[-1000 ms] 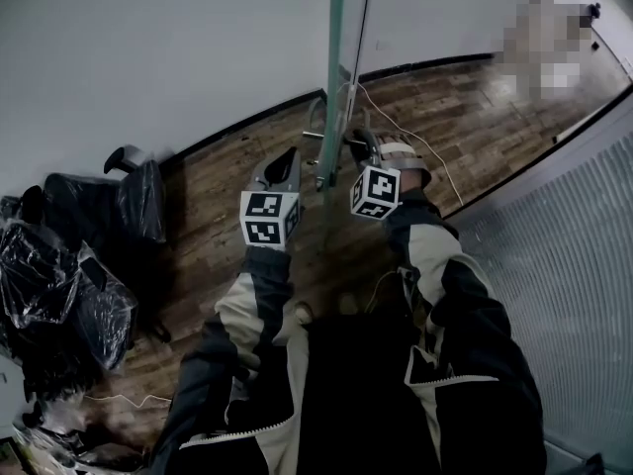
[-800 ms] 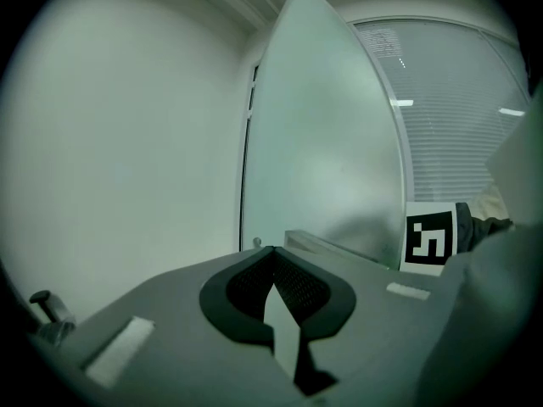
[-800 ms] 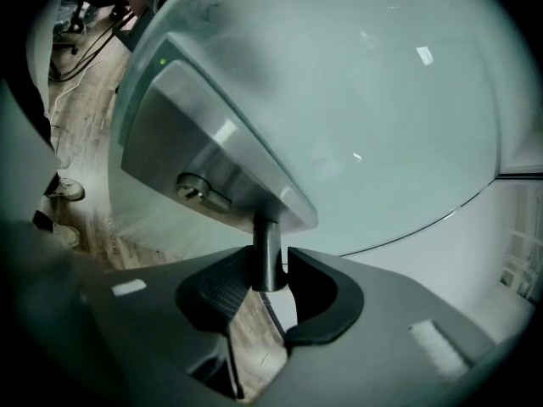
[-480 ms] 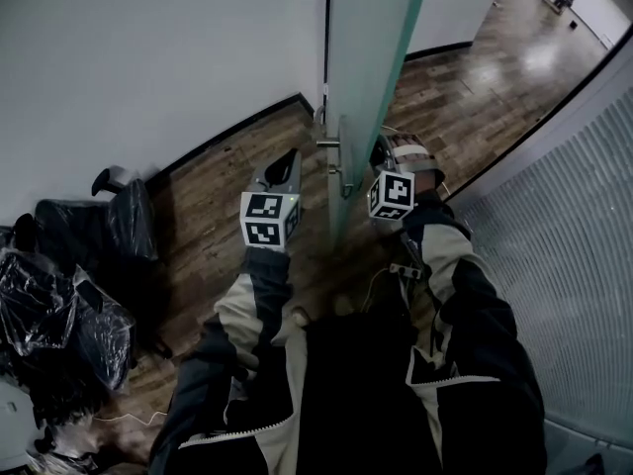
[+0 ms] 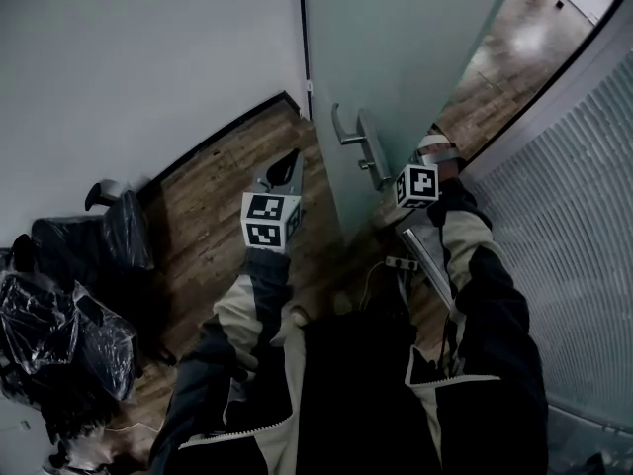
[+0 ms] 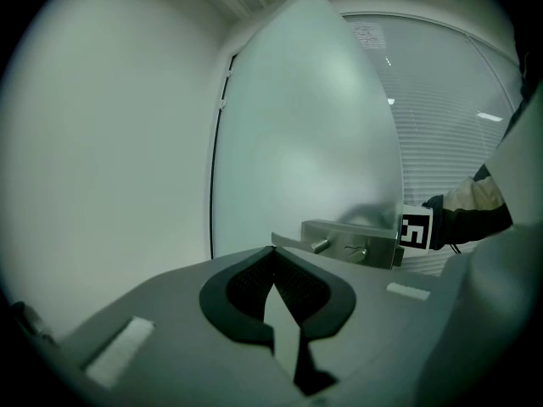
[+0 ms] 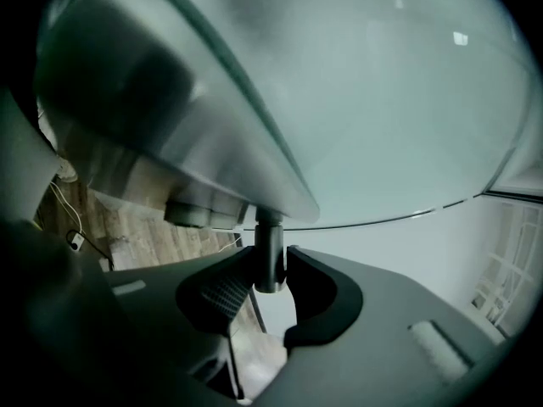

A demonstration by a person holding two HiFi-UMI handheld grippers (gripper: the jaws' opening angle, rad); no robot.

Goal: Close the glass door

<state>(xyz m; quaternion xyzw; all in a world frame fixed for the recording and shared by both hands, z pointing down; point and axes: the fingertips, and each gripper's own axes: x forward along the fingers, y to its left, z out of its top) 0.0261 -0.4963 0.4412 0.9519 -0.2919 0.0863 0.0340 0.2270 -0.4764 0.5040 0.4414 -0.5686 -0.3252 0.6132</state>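
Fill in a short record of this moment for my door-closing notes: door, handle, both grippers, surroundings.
door: frosted glass door, ajar, not yet closed
handle: metal handle near the door's free edge
right gripper: reaches round the door's edge; fingers clamped on the handle's round bar on the far side, having just closed a little further
left gripper: fingers together, empty, pointing toward the handle, short of it
surroundings: white wall, wood floor, black bags at the left
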